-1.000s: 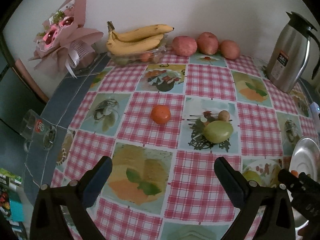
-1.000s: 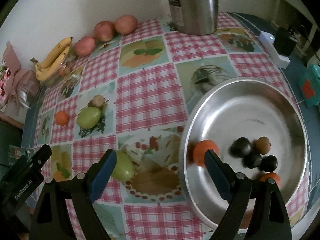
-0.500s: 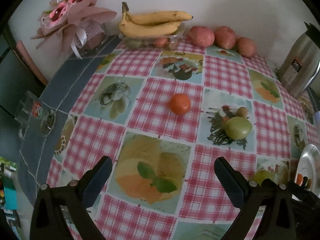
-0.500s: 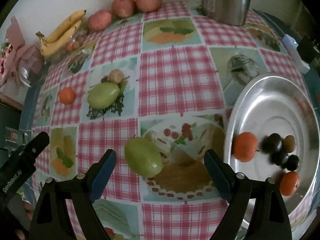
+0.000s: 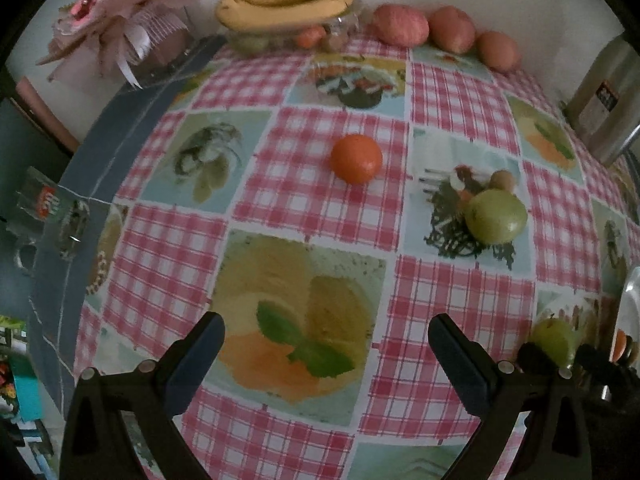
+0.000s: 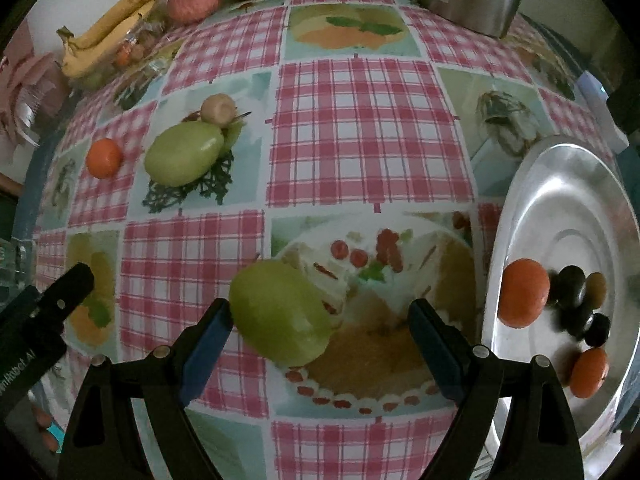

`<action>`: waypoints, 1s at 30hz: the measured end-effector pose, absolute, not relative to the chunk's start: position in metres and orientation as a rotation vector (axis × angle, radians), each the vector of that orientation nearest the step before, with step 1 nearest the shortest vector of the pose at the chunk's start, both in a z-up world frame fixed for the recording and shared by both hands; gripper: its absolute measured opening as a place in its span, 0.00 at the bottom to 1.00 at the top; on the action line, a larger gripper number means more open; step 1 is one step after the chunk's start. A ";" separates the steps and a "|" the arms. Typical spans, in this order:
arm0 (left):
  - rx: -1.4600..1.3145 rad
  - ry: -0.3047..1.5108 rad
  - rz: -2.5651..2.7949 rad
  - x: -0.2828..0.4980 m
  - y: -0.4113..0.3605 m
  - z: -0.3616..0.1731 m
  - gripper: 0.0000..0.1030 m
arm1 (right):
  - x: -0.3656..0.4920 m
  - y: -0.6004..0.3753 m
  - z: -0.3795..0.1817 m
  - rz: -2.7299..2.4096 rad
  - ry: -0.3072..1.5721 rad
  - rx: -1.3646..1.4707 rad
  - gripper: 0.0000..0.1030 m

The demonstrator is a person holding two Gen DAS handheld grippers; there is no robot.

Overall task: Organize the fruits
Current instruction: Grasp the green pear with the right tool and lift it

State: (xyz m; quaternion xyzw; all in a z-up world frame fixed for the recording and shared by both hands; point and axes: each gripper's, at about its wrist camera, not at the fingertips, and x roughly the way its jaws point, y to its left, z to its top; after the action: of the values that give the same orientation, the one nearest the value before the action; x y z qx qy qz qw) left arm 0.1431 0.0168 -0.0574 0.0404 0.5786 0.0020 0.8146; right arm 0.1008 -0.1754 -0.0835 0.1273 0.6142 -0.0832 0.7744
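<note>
Left gripper has its jaws wide apart with nothing between them, hovering over the near part of the bench, above the checked cloth. Left wrist view: an orange sits mid-bench, well beyond the fingers. To its right, a green fruit with a small tan fruit just behind it, apparently touching. Far edge: bananas atop a clear container, then three red apples in a row to the right. Bouquet at far left, steel flask at far right. Another green fruit low right, near the other gripper's tip.

Right wrist view: right gripper also spread open, gripping nothing. A green fruit lies on the cloth between the fingers, just beside the left finger, well clear of the right one. Steel plate on the right holds two oranges, several dark fruits and one brownish fruit, all clustered in its near half. Further left and beyond: second green fruit, tan fruit touching its far side, lone orange further left. Left gripper's tip shows at lower left.
</note>
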 end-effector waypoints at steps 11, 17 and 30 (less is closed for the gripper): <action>0.074 1.242 0.000 0.144 0.018 -0.060 1.00 | 0.109 -0.156 -0.095 -0.219 1.329 0.187 0.91; 0.072 1.240 -0.005 0.145 0.018 -0.061 1.00 | 0.110 -0.150 -0.103 -0.212 1.336 0.182 1.00; 0.070 1.241 -0.014 0.145 0.017 -0.060 1.00 | 0.102 -0.146 -0.100 -0.199 1.316 0.163 0.90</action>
State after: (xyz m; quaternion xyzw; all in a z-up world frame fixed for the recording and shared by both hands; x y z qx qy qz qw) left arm 0.1451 0.0171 -0.0603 0.0326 0.5811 -0.0067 0.8131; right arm 0.1023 -0.1464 -0.1001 0.0753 0.6100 -0.0923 0.7834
